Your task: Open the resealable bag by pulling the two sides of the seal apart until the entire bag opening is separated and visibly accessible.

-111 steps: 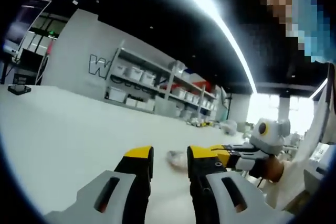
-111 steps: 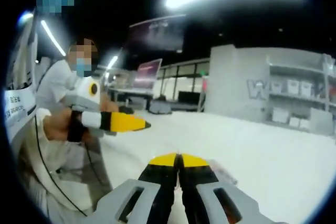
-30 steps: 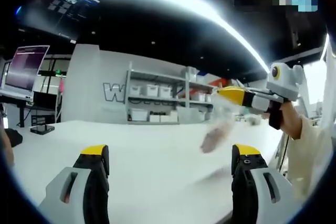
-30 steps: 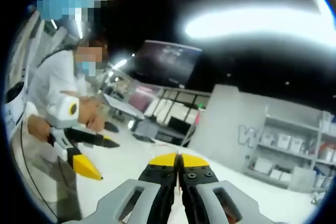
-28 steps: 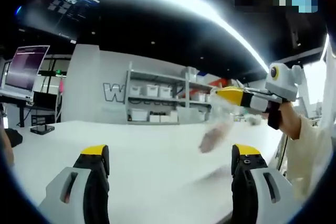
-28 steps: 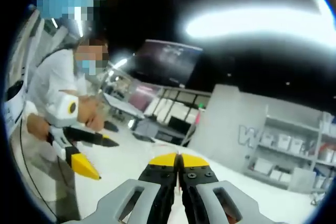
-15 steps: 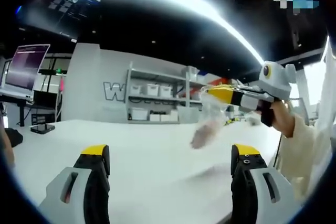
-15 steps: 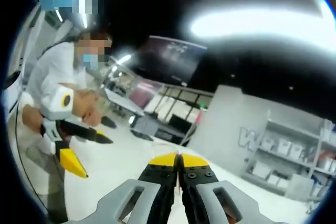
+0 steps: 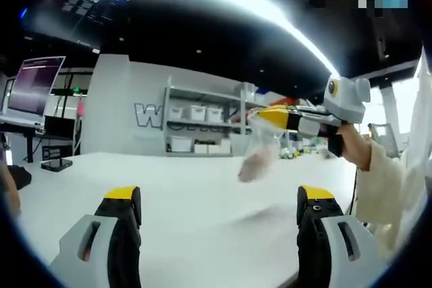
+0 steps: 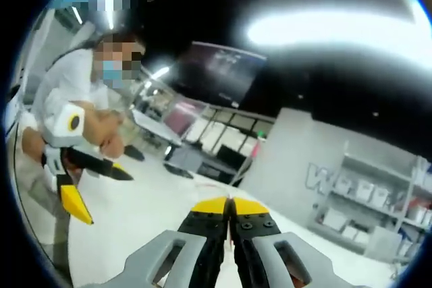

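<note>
In the left gripper view a clear resealable bag [image 9: 254, 158] with something pinkish inside hangs in the air above the white table [image 9: 182, 187]. My right gripper [image 9: 259, 117] comes in from the right, its yellow-tipped jaws shut on the bag's top edge. My left gripper [image 9: 217, 199] stands wide open low in front, with nothing between its jaws and well short of the bag. In the right gripper view my right gripper [image 10: 229, 206] has its jaws pressed together, and the bag is hidden below them. The left gripper [image 10: 101, 197] shows open at the far left.
A shelf unit [image 9: 202, 129] with white bins stands against the grey wall behind the table. A small dark device [image 9: 51, 164] lies at the table's far left, with a monitor [image 9: 30, 85] beyond. A person in a white coat [image 10: 64, 102] holds the grippers.
The right gripper has carried the hanging bag leftward across the left gripper view. Since 3.7 s ago the bag has come up off the table and the left jaws have spread wide.
</note>
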